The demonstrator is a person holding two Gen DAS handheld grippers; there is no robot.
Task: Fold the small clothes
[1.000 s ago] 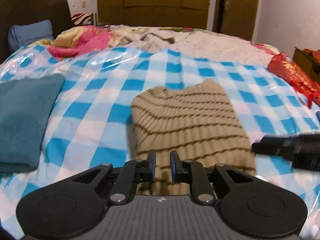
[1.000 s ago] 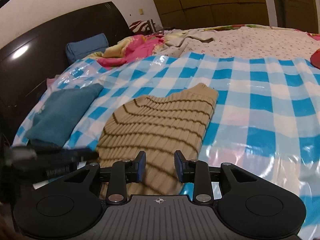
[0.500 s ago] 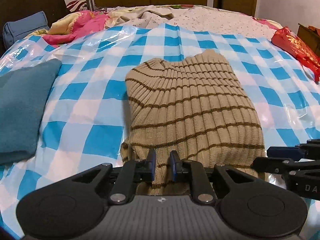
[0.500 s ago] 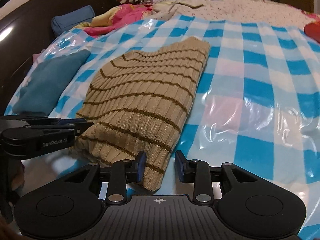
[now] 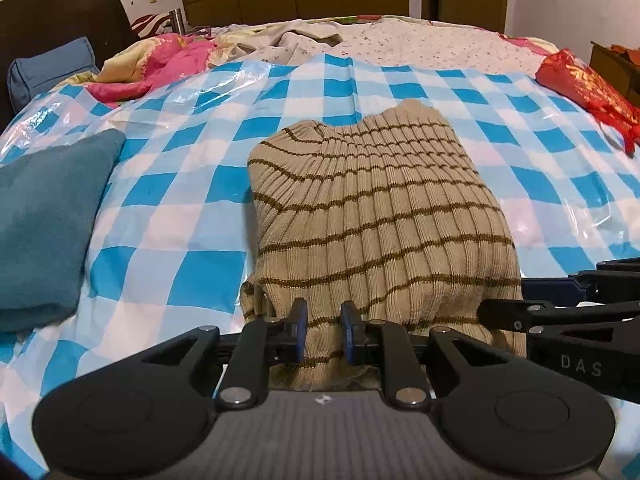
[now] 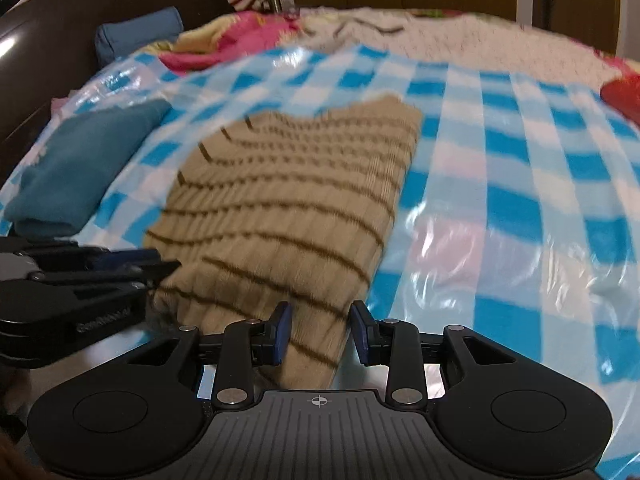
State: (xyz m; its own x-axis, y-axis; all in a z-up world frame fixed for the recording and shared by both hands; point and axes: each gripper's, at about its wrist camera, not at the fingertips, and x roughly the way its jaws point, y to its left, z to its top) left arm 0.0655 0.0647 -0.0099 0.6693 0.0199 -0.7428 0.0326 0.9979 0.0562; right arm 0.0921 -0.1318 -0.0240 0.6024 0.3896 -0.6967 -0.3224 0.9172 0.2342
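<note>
While the beige striped sweater [image 5: 372, 216] lies folded at the centre of the blue-and-white checked plastic sheet [image 5: 192, 184] on the bed, both grippers sit at its near edge. Left gripper [image 5: 323, 334]: jaws narrowly parted with a bunch of the near hem standing between the blue pads; whether the pads actually press the knit cannot be told. Right gripper [image 6: 320, 334]: jaws spread, the sweater's near right corner lying between and under them, the right pad clear of the fabric. In the left wrist view the right gripper enters at 3 o'clock, its tips just beside the sweater's right near corner. In the right wrist view the left gripper enters at 9 o'clock, tips touching the sweater's left near edge; this view is motion-blurred.

Surroundings: folded teal cloth [image 5: 44, 224] at 9 o'clock on the sheet, apart from the sweater. Pink bedding [image 5: 160, 68] and a blue pillow [image 5: 52, 68] at 10 to 11 o'clock against the dark headboard [image 5: 60, 12]. Red patterned bag [image 5: 588, 88] at 2 o'clock.
</note>
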